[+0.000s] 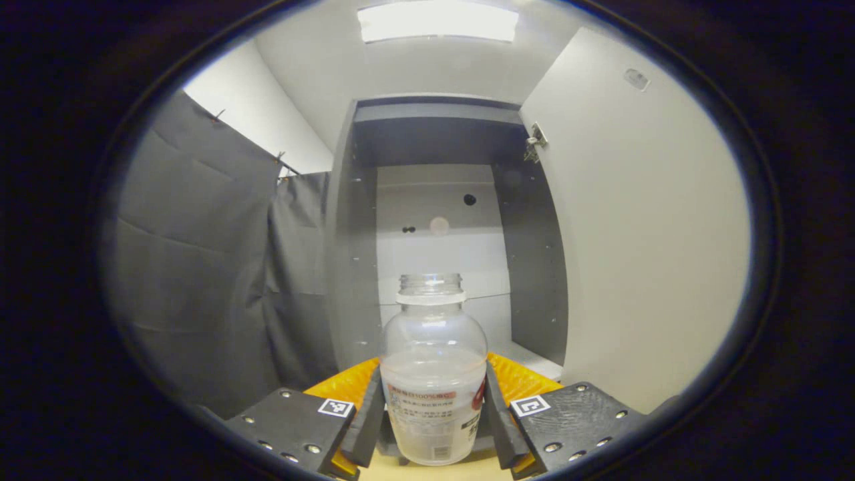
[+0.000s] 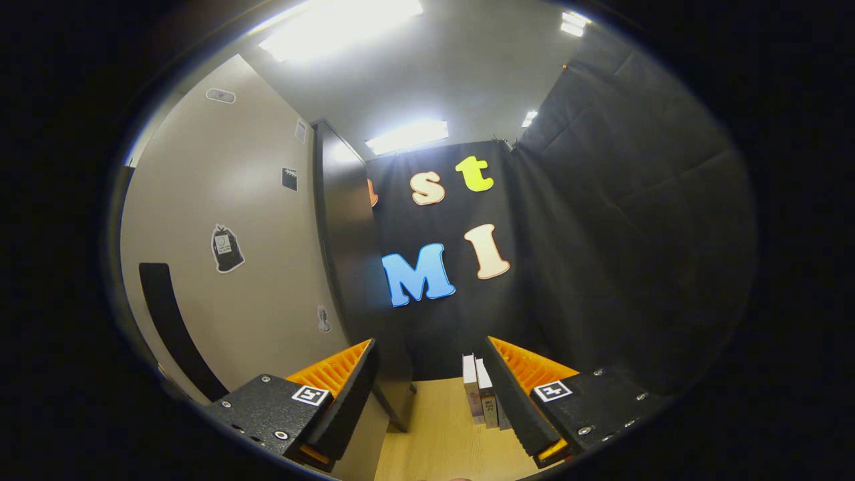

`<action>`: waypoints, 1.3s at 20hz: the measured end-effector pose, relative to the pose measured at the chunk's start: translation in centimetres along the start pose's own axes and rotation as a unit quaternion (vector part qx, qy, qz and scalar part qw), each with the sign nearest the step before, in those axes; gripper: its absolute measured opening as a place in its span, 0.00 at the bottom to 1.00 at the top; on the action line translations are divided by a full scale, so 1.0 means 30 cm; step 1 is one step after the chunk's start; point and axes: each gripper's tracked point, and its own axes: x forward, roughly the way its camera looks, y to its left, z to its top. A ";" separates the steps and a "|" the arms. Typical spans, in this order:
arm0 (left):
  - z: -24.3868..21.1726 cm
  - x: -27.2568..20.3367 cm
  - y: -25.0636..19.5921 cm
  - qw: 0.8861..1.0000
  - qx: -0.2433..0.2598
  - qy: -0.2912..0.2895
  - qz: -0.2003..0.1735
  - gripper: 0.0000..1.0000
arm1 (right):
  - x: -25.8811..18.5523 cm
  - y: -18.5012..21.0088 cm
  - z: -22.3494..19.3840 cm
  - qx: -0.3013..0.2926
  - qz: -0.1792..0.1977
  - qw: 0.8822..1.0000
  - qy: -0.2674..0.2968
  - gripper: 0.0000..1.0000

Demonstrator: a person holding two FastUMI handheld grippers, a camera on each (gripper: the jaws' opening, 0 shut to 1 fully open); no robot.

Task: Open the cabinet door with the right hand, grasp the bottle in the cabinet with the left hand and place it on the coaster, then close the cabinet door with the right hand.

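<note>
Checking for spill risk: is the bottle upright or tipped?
Upright: the bottle stands vertical, its uncapped mouth up, between the left gripper's fingers.

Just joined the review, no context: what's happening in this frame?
A person with a gripper in each hand is mid-task at a cabinet. Its door stands open. The left gripper has its fingers closed on both sides of a clear, capless bottle, in front of the cabinet opening. The right gripper is open and empty beside the door's outer face, with some books standing on the wooden surface ahead. Placing the bottle and closing the door are not yet done.
</note>
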 end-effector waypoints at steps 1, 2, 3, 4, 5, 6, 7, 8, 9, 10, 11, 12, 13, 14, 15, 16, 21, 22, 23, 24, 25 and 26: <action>-0.019 -0.082 0.021 1.000 0.018 0.001 0.013 0.72 | 0.015 -0.017 -0.023 -0.001 -0.002 1.000 0.007 0.95; -0.044 -0.139 0.041 0.999 0.039 0.003 0.028 0.70 | 0.037 -0.026 -0.042 -0.001 -0.006 1.000 0.014 0.95; -0.092 -0.213 0.054 0.998 0.055 0.008 0.039 0.70 | 0.056 -0.043 -0.074 -0.006 -0.017 0.999 0.027 0.95; -0.139 -0.259 0.059 0.997 0.064 0.009 0.042 0.70 | 0.068 -0.056 -0.100 -0.013 -0.027 0.999 0.037 0.95; -0.189 -0.302 0.067 0.996 0.069 0.011 0.048 0.70 | 0.077 -0.061 -0.122 -0.020 -0.034 0.998 0.040 0.95; -0.244 -0.337 0.066 0.996 0.071 0.011 0.051 0.70 | 0.083 -0.065 -0.141 -0.029 -0.041 0.998 0.039 0.95; -0.304 -0.367 0.068 0.996 0.072 0.008 0.055 0.70 | 0.084 -0.069 -0.171 -0.042 -0.046 0.997 0.038 0.95; -0.367 -0.398 0.073 0.996 0.074 0.004 0.058 0.70 | 0.085 -0.070 -0.196 -0.056 -0.051 0.997 0.035 0.95; -0.451 -0.426 0.081 0.995 0.074 0.011 0.063 0.70 | 0.086 -0.070 -0.233 -0.074 -0.056 0.995 0.036 0.95; -0.535 -0.454 0.080 0.996 0.070 0.012 0.062 0.70 | 0.086 -0.070 -0.278 -0.095 -0.058 0.993 0.046 0.95; -0.622 -0.474 0.086 0.996 0.068 0.018 0.063 0.70 | 0.083 -0.075 -0.329 -0.112 -0.061 0.990 0.058 0.95; -0.706 -0.492 0.090 0.995 0.065 0.025 0.067 0.70 | 0.076 -0.081 -0.375 -0.120 -0.065 0.988 0.071 0.96; -0.788 -0.516 0.090 0.996 0.060 0.029 0.066 0.70 | 0.076 -0.082 -0.420 -0.124 -0.067 0.987 0.079 0.96; -0.856 -0.522 0.098 0.995 0.056 0.036 0.070 0.70 | 0.073 -0.088 -0.462 -0.127 -0.071 0.986 0.087 0.95; -0.921 -0.527 0.124 0.995 0.052 0.039 0.073 0.70 | 0.069 -0.092 -0.510 -0.130 -0.073 0.984 0.100 0.96; -0.957 -0.519 0.144 0.995 0.047 0.039 0.076 0.70 | 0.062 -0.094 -0.558 -0.138 -0.075 0.981 0.115 0.96; -1.003 -0.488 0.195 0.995 0.027 0.026 0.092 0.70 | 0.043 -0.047 -0.668 -0.179 -0.059 0.970 0.153 0.95; -1.012 -0.493 0.200 0.995 0.027 0.028 0.096 0.70 | 0.046 -0.029 -0.669 -0.183 -0.054 0.970 0.153 0.95; -1.016 -0.512 0.202 0.994 0.023 0.031 0.102 0.70 | 0.051 -0.012 -0.669 -0.184 -0.048 0.970 0.152 0.94; -1.034 -0.521 0.183 0.995 0.009 0.039 0.094 0.70 | 0.058 0.001 -0.669 -0.186 -0.044 0.970 0.151 0.95; -1.053 -0.520 0.176 0.995 0.008 0.043 0.092 0.70 | 0.061 0.013 -0.672 -0.185 -0.039 0.971 0.149 0.95; -1.064 -0.528 0.171 0.995 0.012 0.045 0.091 0.70 | 0.064 0.022 -0.676 -0.184 -0.037 0.971 0.148 0.96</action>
